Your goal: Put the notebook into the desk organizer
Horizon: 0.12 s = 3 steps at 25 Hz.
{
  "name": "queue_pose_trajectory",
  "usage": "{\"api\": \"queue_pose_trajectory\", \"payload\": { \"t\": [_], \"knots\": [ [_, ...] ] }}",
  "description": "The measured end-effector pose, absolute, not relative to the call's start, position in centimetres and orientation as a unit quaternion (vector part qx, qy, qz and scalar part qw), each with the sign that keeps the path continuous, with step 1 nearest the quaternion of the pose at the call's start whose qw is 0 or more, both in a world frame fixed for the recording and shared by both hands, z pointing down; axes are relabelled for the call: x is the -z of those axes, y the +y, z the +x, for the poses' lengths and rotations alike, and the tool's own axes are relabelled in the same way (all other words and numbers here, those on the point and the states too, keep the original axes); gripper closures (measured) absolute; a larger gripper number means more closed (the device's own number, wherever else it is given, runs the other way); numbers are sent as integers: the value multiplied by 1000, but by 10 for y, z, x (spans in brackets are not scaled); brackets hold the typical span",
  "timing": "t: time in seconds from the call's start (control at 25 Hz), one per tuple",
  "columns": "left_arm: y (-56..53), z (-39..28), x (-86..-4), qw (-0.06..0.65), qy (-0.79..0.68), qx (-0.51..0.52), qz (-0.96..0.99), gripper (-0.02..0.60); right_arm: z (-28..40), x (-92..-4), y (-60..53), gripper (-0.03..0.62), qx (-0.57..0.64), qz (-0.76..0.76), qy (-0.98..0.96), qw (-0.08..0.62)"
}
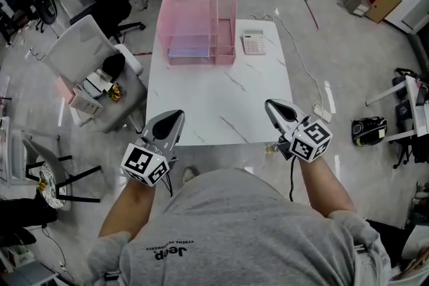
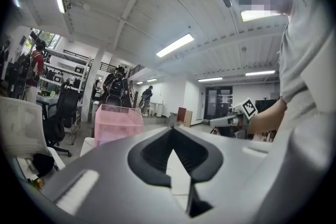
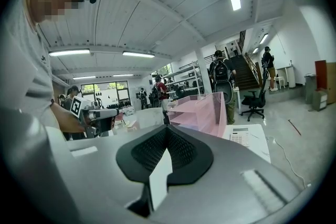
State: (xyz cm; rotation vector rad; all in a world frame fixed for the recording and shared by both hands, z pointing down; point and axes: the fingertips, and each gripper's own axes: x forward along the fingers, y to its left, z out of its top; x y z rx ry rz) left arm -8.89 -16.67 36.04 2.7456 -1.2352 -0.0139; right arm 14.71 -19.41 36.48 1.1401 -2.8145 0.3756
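Observation:
A pink see-through desk organizer [image 1: 226, 23] stands at the far end of the white table [image 1: 221, 104]. A pale blue notebook [image 1: 190, 47] lies flat in its lower left tray. My left gripper [image 1: 175, 116] hovers over the table's near left edge, and my right gripper [image 1: 271, 104] over its near right edge. Both point toward the organizer, are shut, and hold nothing. In the left gripper view the jaws [image 2: 172, 136] meet at the tip, with the organizer [image 2: 116, 123] far ahead. The right gripper view shows the same: closed jaws [image 3: 167, 134] and the organizer [image 3: 202, 113] beyond them.
A white calculator [image 1: 253, 42] lies just right of the organizer. A white chair [image 1: 87, 43] and a low stand with small items sit left of the table. A cable and power strip [image 1: 320, 110] run along the floor on the right, near a black bag [image 1: 369, 129].

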Motion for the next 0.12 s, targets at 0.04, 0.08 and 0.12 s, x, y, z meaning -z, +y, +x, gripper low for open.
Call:
{"api": "queue_pose_trajectory", "payload": {
  "t": [0.04,0.08,0.12],
  "knots": [
    [-167,-89,-360,66,-409,4,910,523,146,-365,-195,592,-123,372,-919,41],
    [-168,-90,-360,66,-409,4,910,523,146,-365,-195,592,-123,371,-920,42],
    [-169,-90,-361,66,-409,4,910,523,145,-365,-196,592,-123,370,-920,43]
  ]
}}
